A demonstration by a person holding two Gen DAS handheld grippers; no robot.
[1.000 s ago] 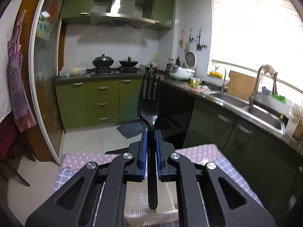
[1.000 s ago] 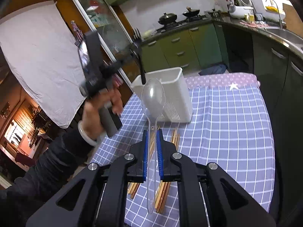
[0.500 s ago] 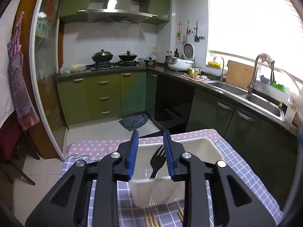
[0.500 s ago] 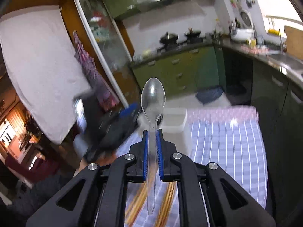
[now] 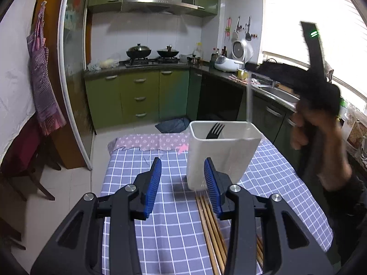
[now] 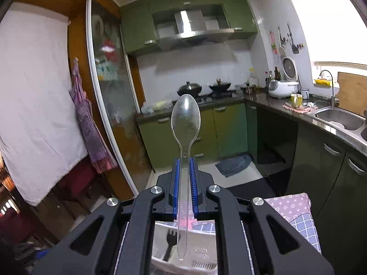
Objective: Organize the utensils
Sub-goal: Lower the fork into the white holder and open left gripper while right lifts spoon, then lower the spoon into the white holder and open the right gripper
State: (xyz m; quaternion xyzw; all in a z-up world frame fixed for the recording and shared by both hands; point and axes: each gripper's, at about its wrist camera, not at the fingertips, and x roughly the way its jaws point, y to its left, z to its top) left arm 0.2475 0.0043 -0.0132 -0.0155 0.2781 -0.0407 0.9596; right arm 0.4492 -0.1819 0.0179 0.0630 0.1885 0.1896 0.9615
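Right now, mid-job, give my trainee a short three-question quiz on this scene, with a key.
1. True or false: the black fork already stands inside the white utensil holder.
2. What does the right gripper hold? A) wooden chopsticks B) a clear plastic spoon C) a knife
3. Fill in: the wooden chopsticks lie on the checked ____, in front of the holder.

Key:
1. True; its tines show above the rim.
2. B; the clear plastic spoon is clamped by its handle, bowl up, above the holder. The left gripper is opening with nothing between its pads.
3. Tablecloth.
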